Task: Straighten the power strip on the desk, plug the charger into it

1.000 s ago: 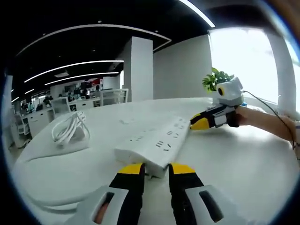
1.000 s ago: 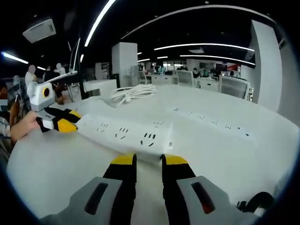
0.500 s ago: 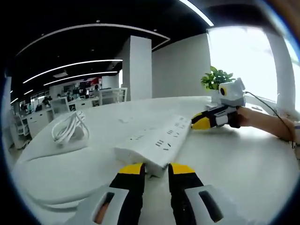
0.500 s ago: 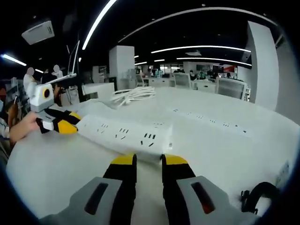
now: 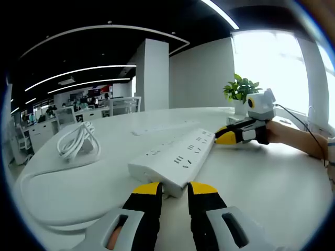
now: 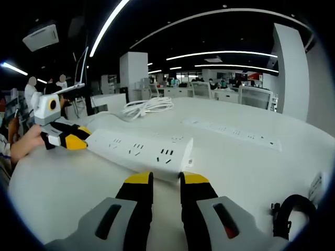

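Note:
A white power strip (image 5: 175, 156) lies flat on the white desk (image 5: 261, 188), running away from my left gripper (image 5: 174, 188). That gripper's yellow tips sit at the strip's near end, jaws nearly together with nothing between them. At the strip's far end is my right gripper (image 5: 222, 139), held by a hand. From the right gripper view the same strip (image 6: 138, 149) runs leftward, my right gripper (image 6: 160, 179) shut just short of its end and my left gripper (image 6: 70, 140) touching the other end. A coiled white charger cable (image 5: 77, 142) (image 6: 149, 106) rests farther back.
A second, thinner power strip (image 6: 230, 133) (image 5: 157, 127) lies flat farther along the desk. A black cable loop (image 6: 293, 214) sits at the desk's edge. A potted plant (image 5: 239, 89) stands behind the right gripper. Office desks and people fill the background.
Both views have drifted slightly with the hands. The power strip and both grippers keep about the same places. The black cable loop has come further into the right gripper view.

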Available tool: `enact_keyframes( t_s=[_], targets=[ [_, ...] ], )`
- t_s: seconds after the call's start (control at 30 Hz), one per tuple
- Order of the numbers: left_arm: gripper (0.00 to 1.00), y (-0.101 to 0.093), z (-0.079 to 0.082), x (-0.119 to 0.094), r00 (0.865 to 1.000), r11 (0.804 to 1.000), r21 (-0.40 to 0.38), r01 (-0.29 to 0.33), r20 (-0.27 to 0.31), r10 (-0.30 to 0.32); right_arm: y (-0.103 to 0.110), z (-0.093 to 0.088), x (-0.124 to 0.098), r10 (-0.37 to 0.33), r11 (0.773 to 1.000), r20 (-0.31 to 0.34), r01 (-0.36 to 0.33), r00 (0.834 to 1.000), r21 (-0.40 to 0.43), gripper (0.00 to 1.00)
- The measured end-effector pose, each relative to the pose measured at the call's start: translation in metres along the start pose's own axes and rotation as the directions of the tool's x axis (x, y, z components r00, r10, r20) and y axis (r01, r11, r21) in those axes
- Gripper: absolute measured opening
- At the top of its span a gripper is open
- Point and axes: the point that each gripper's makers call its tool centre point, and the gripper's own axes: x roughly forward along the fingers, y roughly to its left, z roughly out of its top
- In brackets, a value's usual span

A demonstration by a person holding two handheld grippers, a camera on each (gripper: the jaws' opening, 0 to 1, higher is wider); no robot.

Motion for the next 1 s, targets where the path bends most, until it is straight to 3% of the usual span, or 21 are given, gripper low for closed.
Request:
enact_keyframes(
  t_s=[0.47,1.0],
  targets=[
    [0.2,-0.002,-0.002,-0.005,1.0,0.999,-0.026,0.02,-0.009,-0.02,0.002,-0.001,-0.004,-0.01,1.0,-0.003,0.01,1.0,0.005,0.19],
    [0.2,-0.005,-0.004,-0.012,0.999,0.999,-0.019,0.036,-0.035,-0.036,0.018,-0.006,-0.02,-0.008,1.0,-0.007,0.008,1.0,-0.005,0.18]
  ],
)
